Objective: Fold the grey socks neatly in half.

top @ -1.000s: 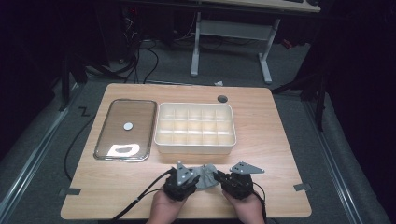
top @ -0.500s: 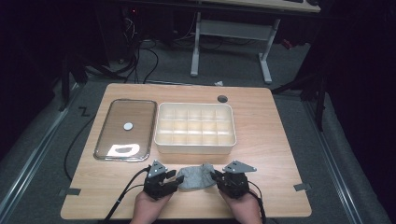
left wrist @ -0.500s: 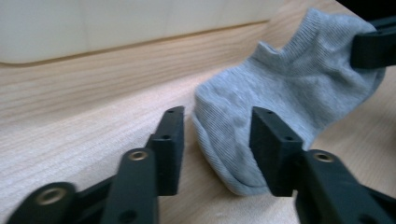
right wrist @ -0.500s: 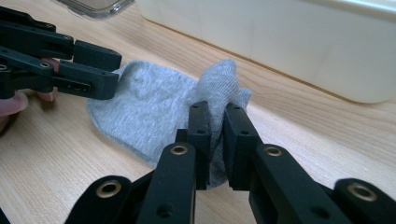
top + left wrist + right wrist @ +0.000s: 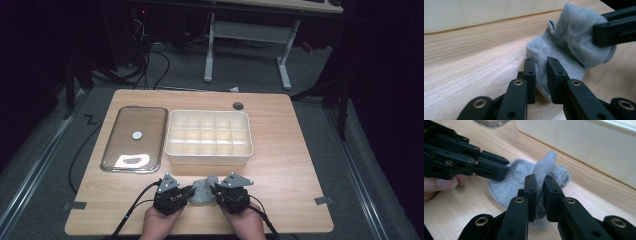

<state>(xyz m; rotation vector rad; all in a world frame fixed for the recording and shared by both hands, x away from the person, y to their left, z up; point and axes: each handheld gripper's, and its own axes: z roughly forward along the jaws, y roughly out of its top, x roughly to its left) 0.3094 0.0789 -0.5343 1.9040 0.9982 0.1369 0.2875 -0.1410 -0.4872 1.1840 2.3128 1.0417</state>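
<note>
The left tool (image 5: 541, 75) has just been closing and now pinches one edge of the grey sock (image 5: 202, 190); the right tool (image 5: 539, 195) clamps the opposite fold. The sock rests on the tabletop (image 5: 285, 165) near the compartment box (image 5: 209, 157). It is soft, light and limp: grip bunched fabric at the edges.

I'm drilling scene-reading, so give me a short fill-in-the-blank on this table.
1. Both grippers pinch a grey ____.
2. The divided bin stands to the ____ of the clear lid in the high view.
3. The left gripper and right gripper work at the table's ____ edge.

Missing words: sock; right; near
</note>
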